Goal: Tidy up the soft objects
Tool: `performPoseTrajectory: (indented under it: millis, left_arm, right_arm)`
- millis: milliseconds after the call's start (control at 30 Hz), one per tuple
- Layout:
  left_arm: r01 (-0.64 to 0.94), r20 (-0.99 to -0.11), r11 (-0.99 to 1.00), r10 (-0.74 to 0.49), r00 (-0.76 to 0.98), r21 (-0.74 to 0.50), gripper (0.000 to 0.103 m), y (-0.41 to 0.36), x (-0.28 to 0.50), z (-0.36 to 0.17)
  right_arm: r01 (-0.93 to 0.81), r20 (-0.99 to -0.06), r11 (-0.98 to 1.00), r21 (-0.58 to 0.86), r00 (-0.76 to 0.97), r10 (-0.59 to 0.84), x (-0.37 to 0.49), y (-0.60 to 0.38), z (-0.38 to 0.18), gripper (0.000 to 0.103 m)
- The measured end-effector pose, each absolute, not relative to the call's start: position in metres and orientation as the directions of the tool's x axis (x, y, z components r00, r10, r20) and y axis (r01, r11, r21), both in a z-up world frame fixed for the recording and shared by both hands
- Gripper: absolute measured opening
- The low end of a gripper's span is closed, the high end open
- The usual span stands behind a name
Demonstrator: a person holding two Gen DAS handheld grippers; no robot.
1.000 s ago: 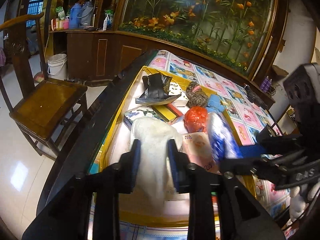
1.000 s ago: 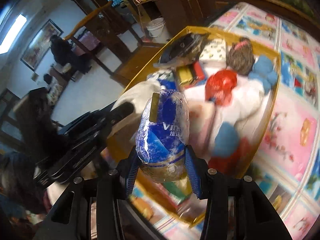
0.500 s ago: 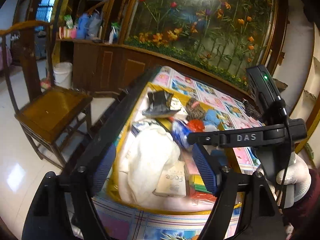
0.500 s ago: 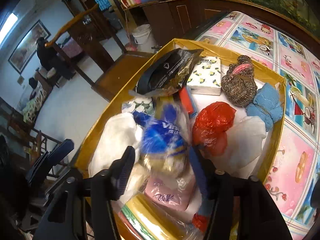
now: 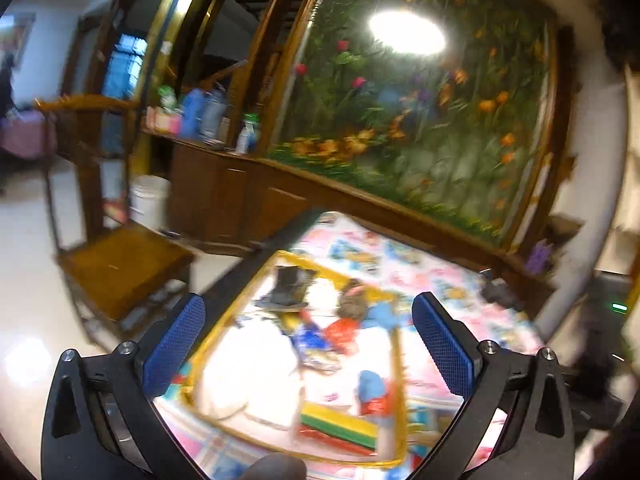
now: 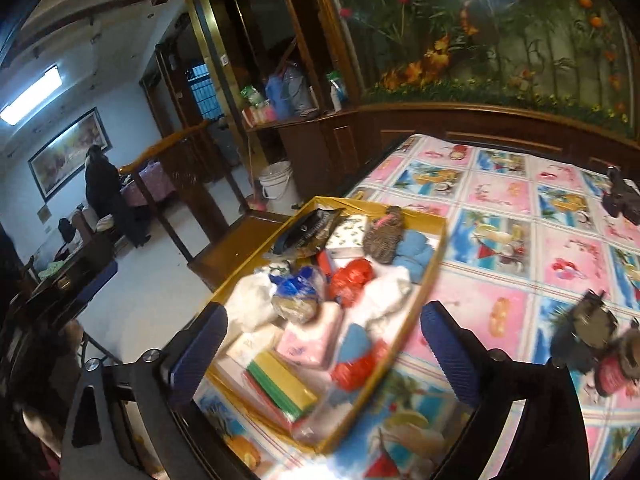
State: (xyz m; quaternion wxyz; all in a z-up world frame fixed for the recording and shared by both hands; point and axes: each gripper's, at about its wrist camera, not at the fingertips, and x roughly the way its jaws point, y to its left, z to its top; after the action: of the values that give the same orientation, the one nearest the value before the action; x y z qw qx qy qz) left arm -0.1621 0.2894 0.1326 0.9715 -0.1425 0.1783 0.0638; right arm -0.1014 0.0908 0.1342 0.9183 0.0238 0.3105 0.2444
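1. In the left wrist view the left gripper (image 5: 308, 344) is seen with its jaws opening to their widest, and nothing is held between the blue pads (image 5: 174, 346); a second ago a white fluffy cloth was pinched there.
2. That white cloth (image 5: 248, 364) is now left lying in the near left part of the yellow tray (image 5: 396, 380), well below the gripper, which has been lifted and drawn back from it.
3. In the right wrist view the right gripper (image 6: 320, 344) is likewise seen opening wide and empty; the blue plastic bag that was clamped in it a second ago has been let go.
4. The blue bag (image 6: 298, 294) is now set in the tray, just beside the white cloth (image 6: 250, 304) on one side and a red bag (image 6: 352, 282) on the other, with a pink pack (image 6: 310, 338) just in front of it.
5. Further back in the tray a blue cloth (image 6: 414, 254), a brown knitted piece (image 6: 384, 238), a patterned tissue pack (image 6: 348, 234) and a dark pouch (image 6: 308, 228) are seen, all inside the rim.
6. Both soft things are therefore judged to be stowed, and this pair of placements is taken as finished.
7. On the patterned tabletop (image 6: 520, 248), to the right and well apart from the tray, a dark furry bundle (image 6: 592, 340) is left out; it is blurred, and it is judged a likely next thing to be gathered.
8. Beyond the tabletop a wooden cabinet (image 6: 320, 140) is seen.
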Motion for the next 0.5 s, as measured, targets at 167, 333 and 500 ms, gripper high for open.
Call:
performPoseTrajectory:
  millis: [167, 333, 500]
  left_arm:
    - [-0.217, -0.371, 0.956, 0.133, 0.919, -0.195, 0.103, 0.258, -0.17, 0.137]
    - [-0.284, -0.41, 0.953, 0.217, 0.886, -0.109, 0.103, 0.235, -0.165, 0.137]
    - [-0.304, -0.444, 0.95, 0.241, 0.863, -0.075, 0.103, 0.224, -0.16, 0.134]
  right_arm:
    - [-0.425, -0.571, 0.893, 0.151, 0.7, 0.429, -0.134, 0.067, 0.118, 0.1]
    - [-0.425, -0.573, 0.894, 0.145, 0.7, 0.426, -0.16, 0.044, 0.116, 0.1]
    - [-0.425, -0.578, 0.893, 0.145, 0.696, 0.426, -0.17, 0.034, 0.116, 0.1]
